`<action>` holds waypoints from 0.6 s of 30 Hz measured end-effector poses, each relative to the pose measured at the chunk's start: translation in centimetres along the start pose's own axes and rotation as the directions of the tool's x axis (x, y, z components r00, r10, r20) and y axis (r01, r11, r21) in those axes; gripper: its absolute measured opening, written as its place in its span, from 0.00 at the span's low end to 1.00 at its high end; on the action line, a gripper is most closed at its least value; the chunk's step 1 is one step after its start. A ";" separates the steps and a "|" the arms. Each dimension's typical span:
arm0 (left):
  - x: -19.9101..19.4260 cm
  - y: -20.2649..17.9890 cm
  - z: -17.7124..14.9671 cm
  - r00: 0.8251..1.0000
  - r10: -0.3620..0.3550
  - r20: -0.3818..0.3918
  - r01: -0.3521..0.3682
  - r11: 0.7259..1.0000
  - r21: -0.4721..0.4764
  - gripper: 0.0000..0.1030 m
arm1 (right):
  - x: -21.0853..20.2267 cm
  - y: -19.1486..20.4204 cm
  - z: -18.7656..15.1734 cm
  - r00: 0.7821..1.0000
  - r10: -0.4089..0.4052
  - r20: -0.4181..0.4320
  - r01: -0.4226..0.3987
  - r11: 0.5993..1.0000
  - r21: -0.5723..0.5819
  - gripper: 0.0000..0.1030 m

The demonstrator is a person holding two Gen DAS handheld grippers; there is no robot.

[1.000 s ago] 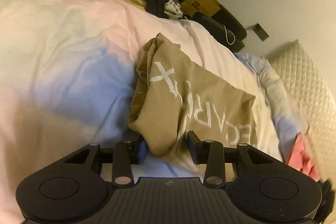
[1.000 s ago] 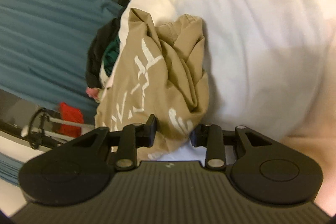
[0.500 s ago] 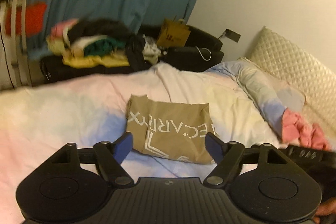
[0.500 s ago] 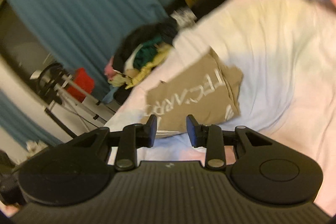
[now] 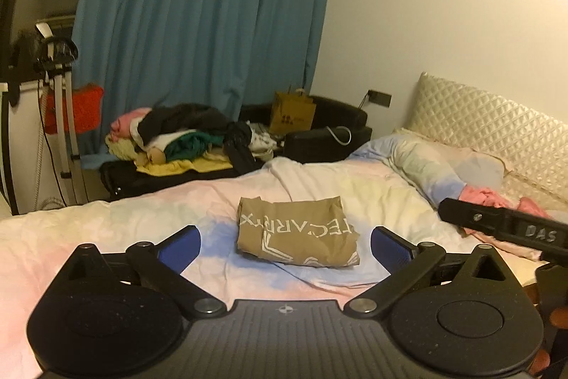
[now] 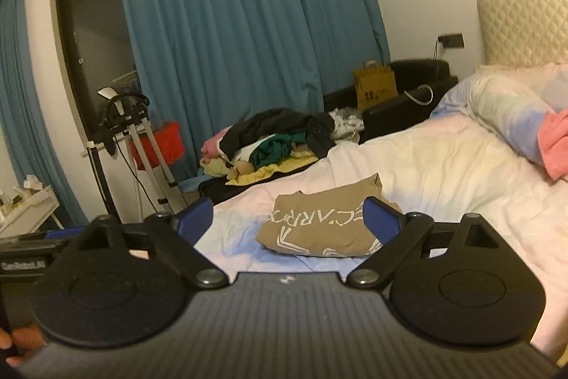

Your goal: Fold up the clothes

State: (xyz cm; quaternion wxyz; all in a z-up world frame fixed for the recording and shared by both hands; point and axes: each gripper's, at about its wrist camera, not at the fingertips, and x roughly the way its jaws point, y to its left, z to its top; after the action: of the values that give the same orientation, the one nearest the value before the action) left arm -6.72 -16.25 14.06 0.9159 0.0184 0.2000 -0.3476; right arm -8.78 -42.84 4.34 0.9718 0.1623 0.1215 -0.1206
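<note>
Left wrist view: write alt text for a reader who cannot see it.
A folded tan shirt with white lettering lies on a pastel bed, beyond the empty left gripper, whose jaws are opening. Piled clothes sit before a blue curtain.

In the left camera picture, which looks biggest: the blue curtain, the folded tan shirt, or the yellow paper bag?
1. Blue curtain, by far.
2. Folded tan shirt.
3. Yellow paper bag, though it stands farther away, so its true size is unsure.

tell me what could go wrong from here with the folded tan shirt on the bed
The folded tan shirt lies on a soft, rumpled duvet, so its loose lower edge may slump open. Both the left hand-held gripper and the right hand-held gripper are opening with nothing between their jaws; a low reach toward the clothes pile could drag it.
</note>
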 end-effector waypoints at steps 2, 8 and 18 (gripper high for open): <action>-1.0 -0.1 -0.7 1.000 0.008 0.017 -0.008 1.000 0.009 1.00 | -0.5 0.5 -0.8 1.000 -0.003 0.014 0.003 1.000 -0.010 0.90; -1.7 -0.2 -2.8 0.998 0.045 0.044 -0.047 0.998 0.046 1.00 | -0.2 1.4 -3.3 0.999 -0.019 0.043 0.021 0.999 -0.047 0.90; 0.4 0.7 -5.0 0.995 0.087 0.043 -0.089 0.995 0.041 1.00 | 1.2 2.7 -6.1 0.998 -0.016 0.062 0.025 0.991 -0.132 0.90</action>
State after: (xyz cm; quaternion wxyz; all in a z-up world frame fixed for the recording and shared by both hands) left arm -7.78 -15.10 9.25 0.9337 0.0395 0.1726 -0.3114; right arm -8.07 -38.49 -0.83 0.9824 0.0920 0.1012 -0.1271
